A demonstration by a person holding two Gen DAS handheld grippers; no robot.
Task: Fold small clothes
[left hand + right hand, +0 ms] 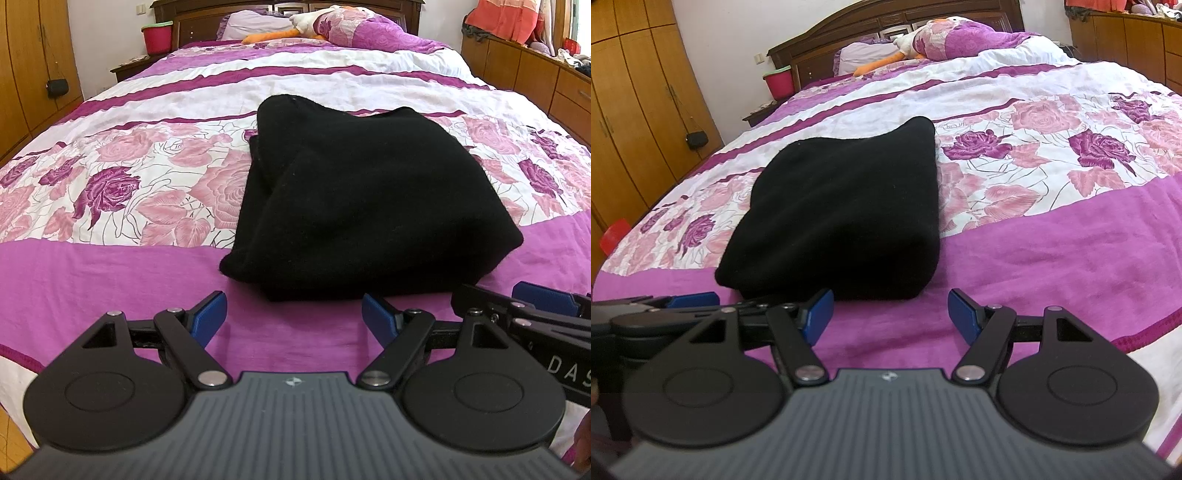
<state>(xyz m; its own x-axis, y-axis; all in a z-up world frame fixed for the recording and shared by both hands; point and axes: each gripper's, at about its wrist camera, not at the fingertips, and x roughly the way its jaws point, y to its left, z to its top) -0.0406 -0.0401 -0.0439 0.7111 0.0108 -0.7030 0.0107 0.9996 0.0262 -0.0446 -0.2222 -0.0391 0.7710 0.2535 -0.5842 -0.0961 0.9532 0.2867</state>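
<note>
A black garment (362, 199) lies folded into a thick, roughly square bundle on the purple floral bedspread (110, 266); it also shows in the right wrist view (842, 214). My left gripper (293, 315) is open and empty, just in front of the bundle's near edge. My right gripper (888, 314) is open and empty, in front of the bundle's near right corner. The right gripper's blue pads (543, 295) show at the right edge of the left wrist view, and the left gripper's blue pad (692, 300) shows at the left of the right wrist view.
Pillows and a stuffed toy (314, 22) lie at the headboard. A red bucket (158, 37) stands on a nightstand at the left. Wooden wardrobes (29, 74) line the left wall and a wooden dresser (535, 74) the right. The bed's near edge (1145, 332) is close.
</note>
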